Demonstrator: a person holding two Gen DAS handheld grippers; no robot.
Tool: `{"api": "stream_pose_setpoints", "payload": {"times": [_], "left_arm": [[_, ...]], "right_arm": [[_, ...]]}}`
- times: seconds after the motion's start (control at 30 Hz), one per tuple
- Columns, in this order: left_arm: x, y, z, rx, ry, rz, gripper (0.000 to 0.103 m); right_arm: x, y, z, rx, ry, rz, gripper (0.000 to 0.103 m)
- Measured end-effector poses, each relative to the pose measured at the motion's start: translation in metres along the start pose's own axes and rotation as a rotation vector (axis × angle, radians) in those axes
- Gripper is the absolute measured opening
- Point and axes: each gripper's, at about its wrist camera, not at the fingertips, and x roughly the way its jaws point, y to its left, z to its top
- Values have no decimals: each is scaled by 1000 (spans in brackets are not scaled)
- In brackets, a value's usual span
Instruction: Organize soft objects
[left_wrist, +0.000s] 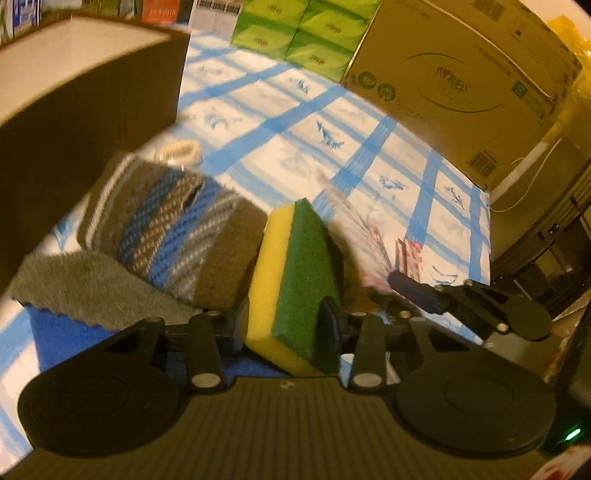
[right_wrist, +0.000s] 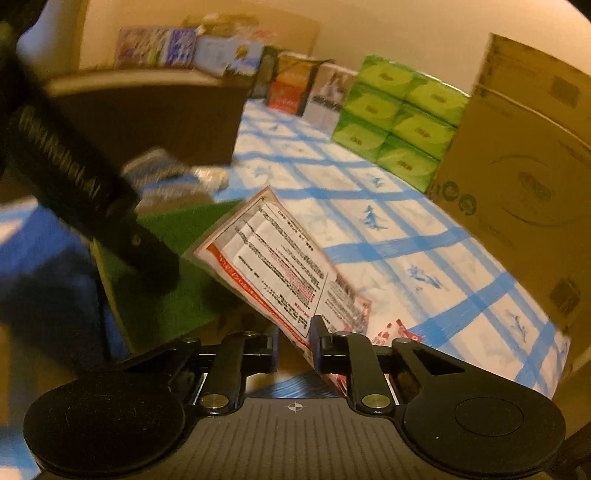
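In the left wrist view my left gripper (left_wrist: 286, 321) is shut on a yellow sponge with a green scouring face (left_wrist: 291, 273), which stands on edge between the pads. Left of the sponge lies a striped brown, blue and grey knit (left_wrist: 166, 221), with a grey fluffy cloth (left_wrist: 77, 288) and a blue cloth (left_wrist: 62, 332) in front of it. My right gripper (right_wrist: 293, 343) is shut on the lower corner of a white packet with red and black print (right_wrist: 280, 266), tilted up off the table. The same packet (left_wrist: 354, 232) shows blurred just right of the sponge.
A dark brown box (left_wrist: 92, 103) stands at the left, close behind the knit. Green tissue packs (left_wrist: 303, 33) and a large cardboard carton (left_wrist: 461, 85) line the back and right of the blue-checked tablecloth (left_wrist: 295, 147). A small cream ring (left_wrist: 181, 151) lies by the box.
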Motion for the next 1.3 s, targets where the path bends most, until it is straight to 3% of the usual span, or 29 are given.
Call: {"api": "stream_pose_setpoints", "payload": {"times": [0.27,0.4,0.53,0.9,1.3], "left_arm": [[-18,-32,1,167,-116,123,36],[-1,-41,-3,196,-77,148,36],[18,-45,-7,182,-22,153,37],[30,-52,-5,197,-26,124,32],[-13,-44,6,143,-116,107,31]], "right_arm": [[-39,-47,13,403,-21,100,7],[-53,-60,12,515,-3,125,6],[-50,-61,8,534,36,99,6],[-38,-57,5,463,19,48,6],[-53,-59,23,455,8,81,2]]}}
